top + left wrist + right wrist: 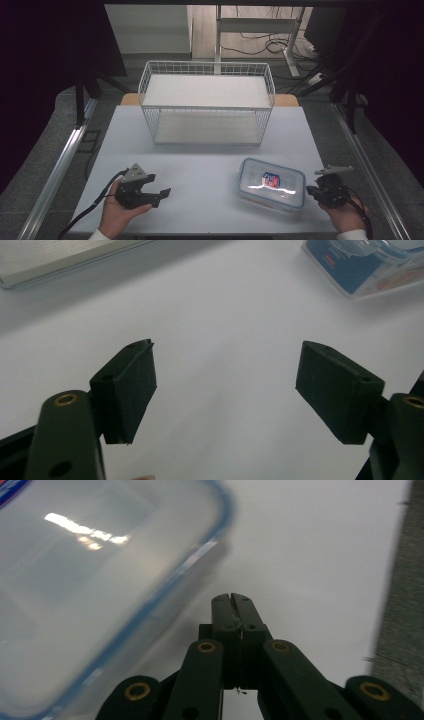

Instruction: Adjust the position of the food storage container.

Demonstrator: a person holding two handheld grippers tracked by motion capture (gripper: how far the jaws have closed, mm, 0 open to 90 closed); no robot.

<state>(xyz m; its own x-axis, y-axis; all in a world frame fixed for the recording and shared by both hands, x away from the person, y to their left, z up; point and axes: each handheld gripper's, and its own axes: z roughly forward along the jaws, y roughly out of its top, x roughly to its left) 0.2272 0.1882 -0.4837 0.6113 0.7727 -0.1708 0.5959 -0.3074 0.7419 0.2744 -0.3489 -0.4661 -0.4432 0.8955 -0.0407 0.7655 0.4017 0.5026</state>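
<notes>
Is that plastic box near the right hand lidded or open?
Lidded: the plastic food container has its blue-rimmed clear lid seated flat on top. Contents cannot be told.

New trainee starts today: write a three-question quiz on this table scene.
1. True or false: the right gripper has its jaws shut, with nothing between them.
2. Which gripper is open? A) left gripper B) neither
3. What stands at the far side of the table, behind the lidded plastic container?

Key: 1 true; 2 A; 3 a white wire rack with two shelves.
</notes>
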